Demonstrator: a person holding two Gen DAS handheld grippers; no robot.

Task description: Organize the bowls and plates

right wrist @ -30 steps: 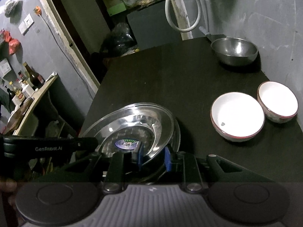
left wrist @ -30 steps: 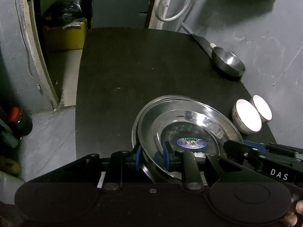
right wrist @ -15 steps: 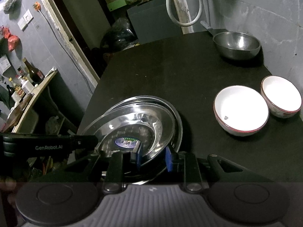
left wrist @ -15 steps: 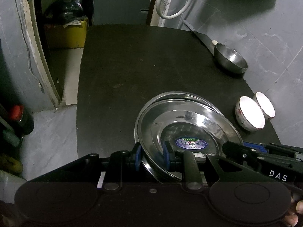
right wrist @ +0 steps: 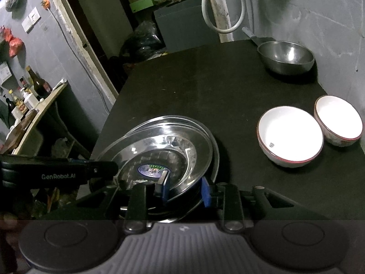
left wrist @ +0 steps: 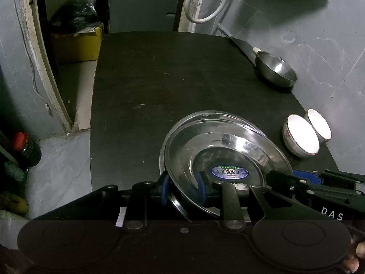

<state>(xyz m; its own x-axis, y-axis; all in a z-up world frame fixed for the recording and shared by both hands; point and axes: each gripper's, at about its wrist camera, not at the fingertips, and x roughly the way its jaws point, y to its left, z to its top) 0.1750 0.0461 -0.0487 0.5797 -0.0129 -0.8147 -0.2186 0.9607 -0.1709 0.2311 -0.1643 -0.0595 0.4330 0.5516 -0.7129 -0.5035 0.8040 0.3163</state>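
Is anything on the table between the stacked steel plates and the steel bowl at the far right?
No. In the right wrist view, only bare black tabletop lies between the steel plates and the steel bowl.

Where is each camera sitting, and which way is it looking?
Left wrist: rides on the left gripper, looking forward and down over the steel plates and black table; the right gripper pokes in at right.
Right wrist: rides on the right gripper, facing the same plates; the left gripper enters at left.
Shared: the plates, two white bowls, steel bowl.
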